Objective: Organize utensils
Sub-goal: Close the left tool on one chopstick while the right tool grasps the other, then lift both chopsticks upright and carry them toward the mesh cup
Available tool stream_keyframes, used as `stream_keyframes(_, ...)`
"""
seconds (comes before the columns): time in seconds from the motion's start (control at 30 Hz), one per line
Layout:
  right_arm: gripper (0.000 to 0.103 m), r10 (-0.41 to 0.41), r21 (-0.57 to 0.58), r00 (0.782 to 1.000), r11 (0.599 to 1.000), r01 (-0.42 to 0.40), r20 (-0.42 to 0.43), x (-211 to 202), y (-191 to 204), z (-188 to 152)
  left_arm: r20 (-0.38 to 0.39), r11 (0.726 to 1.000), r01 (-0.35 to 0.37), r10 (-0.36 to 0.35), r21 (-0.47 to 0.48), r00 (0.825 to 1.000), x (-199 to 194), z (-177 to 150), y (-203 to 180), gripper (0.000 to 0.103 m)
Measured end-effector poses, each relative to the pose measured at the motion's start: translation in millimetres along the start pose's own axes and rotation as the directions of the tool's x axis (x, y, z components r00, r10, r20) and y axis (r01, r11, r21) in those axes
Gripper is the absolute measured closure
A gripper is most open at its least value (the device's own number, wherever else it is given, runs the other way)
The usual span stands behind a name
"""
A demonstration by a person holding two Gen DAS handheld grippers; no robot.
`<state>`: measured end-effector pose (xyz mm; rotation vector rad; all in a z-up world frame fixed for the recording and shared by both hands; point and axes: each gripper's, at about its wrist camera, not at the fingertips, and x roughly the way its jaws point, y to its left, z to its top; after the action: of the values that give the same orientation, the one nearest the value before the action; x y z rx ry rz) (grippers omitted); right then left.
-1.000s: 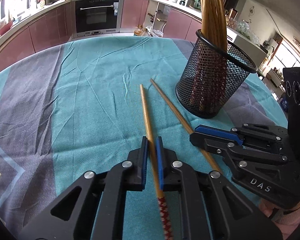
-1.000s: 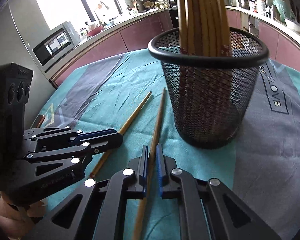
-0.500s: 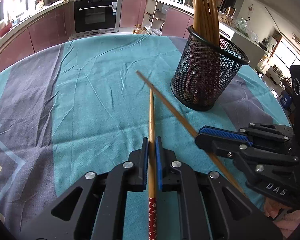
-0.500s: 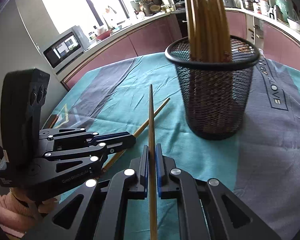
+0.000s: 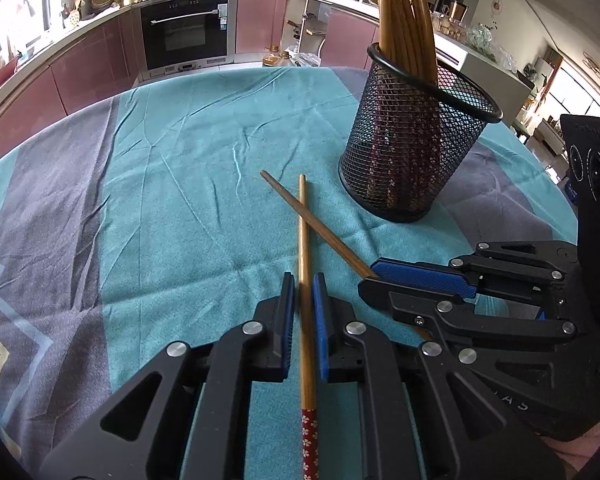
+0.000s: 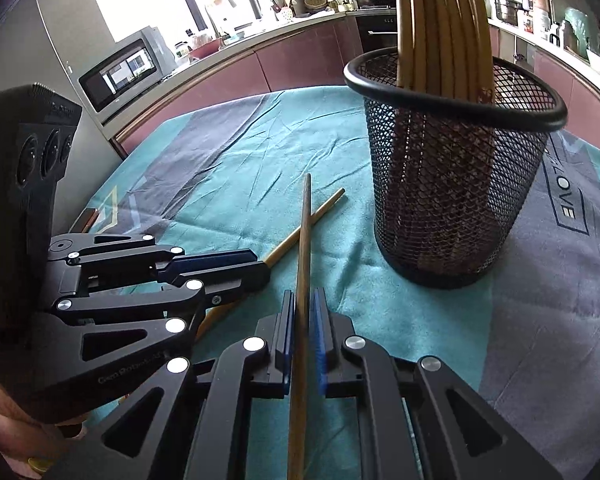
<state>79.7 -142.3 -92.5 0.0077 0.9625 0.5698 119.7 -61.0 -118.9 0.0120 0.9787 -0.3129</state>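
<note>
1. Chopsticks: two were out of the holder, each clamped in a gripper, and they crossed in the centre of both wrist views.
2. The left gripper was closed on a light chopstick with a red flowered end at the bottom of the left view.
3. The right gripper was closed on a darker chopstick, seen running up the middle of the right view.
4. A black mesh holder stood upright at the upper right of both views, on a teal tablecloth, with a bundle of chopsticks standing in it.
</note>
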Motion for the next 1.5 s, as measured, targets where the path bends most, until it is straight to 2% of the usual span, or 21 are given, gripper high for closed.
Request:
stream_keyframes(0.27, 0.097, 0.011, 0.016, 1.0, 1.0, -0.012, 0.015, -6, -3, -1, 0.014, 1.0, 0.006, -0.005, -0.014, 1.0, -4, -1, 0, 0.095)
stream_keyframes(0.83, 0.097, 0.041, 0.012, 0.995, 0.999, -0.042, 0.094, -37, 2, 1, 0.086, 0.999, 0.041, -0.04, -0.014, 0.995, -43, -1, 1, 0.095)
stream_keyframes(1.5, 0.097, 0.06, 0.002, 0.981, 0.998, -0.062, 0.183, -72, 5, 4, 0.155, 0.989, 0.144, -0.137, -0.037, 0.978, -89, -8, 16, 0.095)
